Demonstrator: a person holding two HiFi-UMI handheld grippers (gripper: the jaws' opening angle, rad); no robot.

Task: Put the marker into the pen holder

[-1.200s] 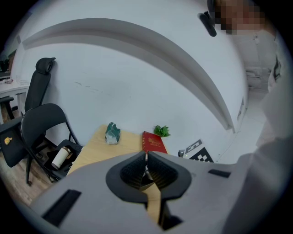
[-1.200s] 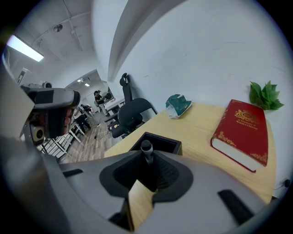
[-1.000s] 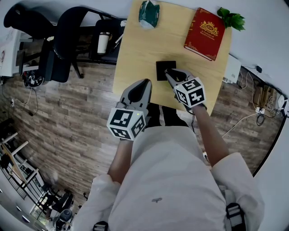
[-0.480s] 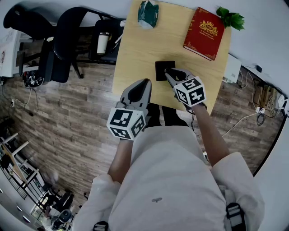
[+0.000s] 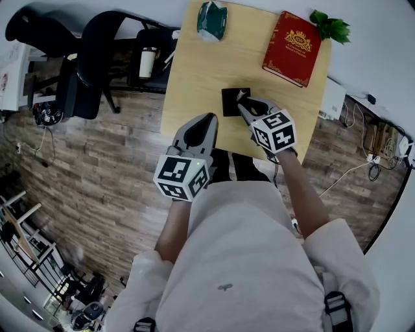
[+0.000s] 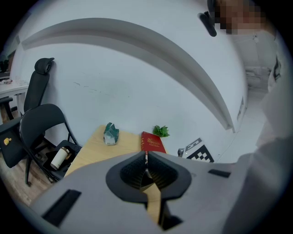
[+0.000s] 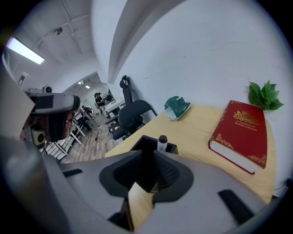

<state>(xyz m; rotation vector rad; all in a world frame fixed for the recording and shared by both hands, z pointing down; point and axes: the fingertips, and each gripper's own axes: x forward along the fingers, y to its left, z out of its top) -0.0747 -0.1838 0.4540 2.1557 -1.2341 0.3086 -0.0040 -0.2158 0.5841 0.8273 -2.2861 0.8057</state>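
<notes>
1. Marker [image 7: 162, 142]: stands in the pen holder [image 5: 231, 102], long axis upright, dark cap uppermost and showing above the rim. It sits toward the holder's far right corner, as best I can tell from the right gripper view.
2. Pen holder: black, square and open-topped, on the counter [image 5: 194, 71] around mid-depth and toward the right of centre.
3. Right gripper [image 5: 243, 104]: the nearer of the two by a long way. Its tips are at the holder's near right edge. It points away from the person, with the holder straight ahead and the marker just beyond the tips. The jaws are a narrow gap apart with nothing held; through the gap I see only the holder's dark wall.
4. Left gripper [image 5: 209, 118]: parked near the counter's near edge, to the left of the holder and well apart from it. The jaws are pressed together on nothing.
5. Bystanders (none in the way): a red book [image 5: 293, 40] at far right, a green packet [image 5: 214, 19] at the far edge, a leafy sprig [image 5: 332, 27] past the book.
6. Judgement: the marker looks delivered. What remains is likely a straight pull-back of the right gripper toward the near edge, kept level so that a jaw does not clip the holder's rim.
</notes>
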